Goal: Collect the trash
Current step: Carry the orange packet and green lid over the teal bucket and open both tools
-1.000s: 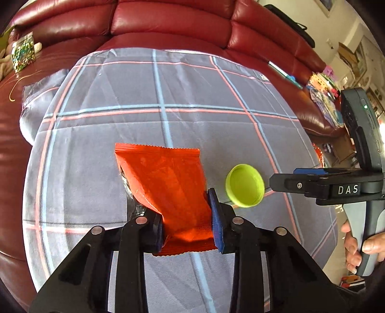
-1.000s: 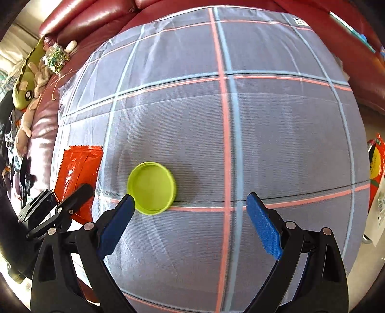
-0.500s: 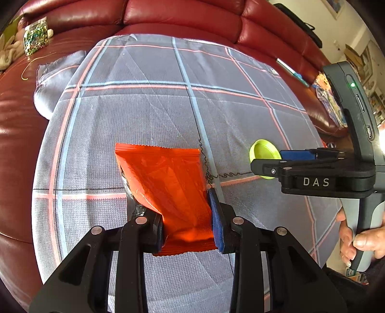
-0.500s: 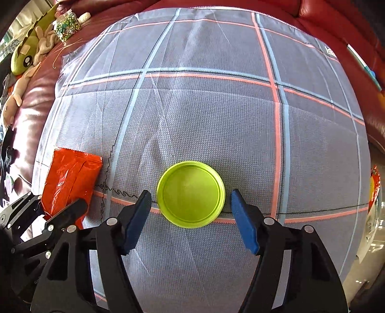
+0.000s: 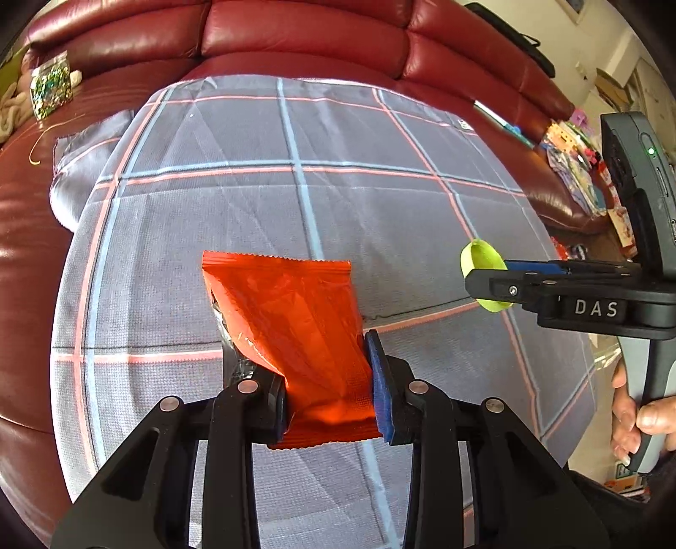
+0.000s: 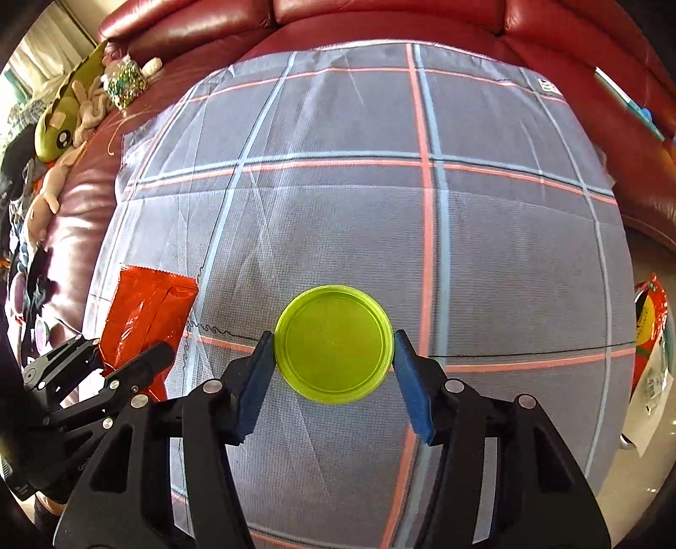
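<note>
Orange wrapper (image 5: 291, 325) and green lid (image 6: 333, 343) over the checked cloth (image 6: 338, 211).
Left gripper (image 5: 327, 380) pinches the wrapper; right gripper (image 6: 333, 350) clamps the lid with 2 blue pads (image 6: 412, 390).

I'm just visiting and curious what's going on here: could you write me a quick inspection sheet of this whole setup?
Surface: grey checked cloth spread over a red leather sofa.
Job's things: orange wrapper; green lid.
Clutter: glitter bag, plush toys, red packet.
Grippers: left gripper shut on wrapper; right gripper pads touching lid's sides.
Cables: nothing seen.
Surroundings: cluttered room edge.
</note>
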Demonstrator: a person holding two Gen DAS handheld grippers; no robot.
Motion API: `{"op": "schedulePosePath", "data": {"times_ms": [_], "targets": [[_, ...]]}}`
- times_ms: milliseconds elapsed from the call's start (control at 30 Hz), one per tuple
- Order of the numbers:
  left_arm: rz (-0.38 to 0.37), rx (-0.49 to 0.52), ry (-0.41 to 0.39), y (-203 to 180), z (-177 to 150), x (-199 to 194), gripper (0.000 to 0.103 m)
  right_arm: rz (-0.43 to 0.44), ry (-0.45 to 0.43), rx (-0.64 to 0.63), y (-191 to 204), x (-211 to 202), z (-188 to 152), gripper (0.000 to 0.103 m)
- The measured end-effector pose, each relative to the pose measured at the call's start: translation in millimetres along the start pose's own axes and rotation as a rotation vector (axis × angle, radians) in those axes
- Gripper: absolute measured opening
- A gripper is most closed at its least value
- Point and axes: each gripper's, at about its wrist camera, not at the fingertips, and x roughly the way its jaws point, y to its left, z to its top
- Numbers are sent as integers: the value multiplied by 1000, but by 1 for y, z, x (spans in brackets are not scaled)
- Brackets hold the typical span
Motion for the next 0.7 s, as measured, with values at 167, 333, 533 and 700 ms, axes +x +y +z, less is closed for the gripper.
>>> {"op": "schedulePosePath", "data": {"times_ms": [167,333,533,700], "targets": [[-42,85,-32,-47,18,-10,32,7,-73,96,-58,-43,-5,53],[-103,197,-35,-117,33,-5,32,-47,-121,205,-140,-83,-25,53],[-188,317,-13,-200,41,11,32,-95,-165,327,-221,-122,-61,54],[-232,426,26,-272,39,29,32,-123,-209,401,-275,-153,-87,54]]}}
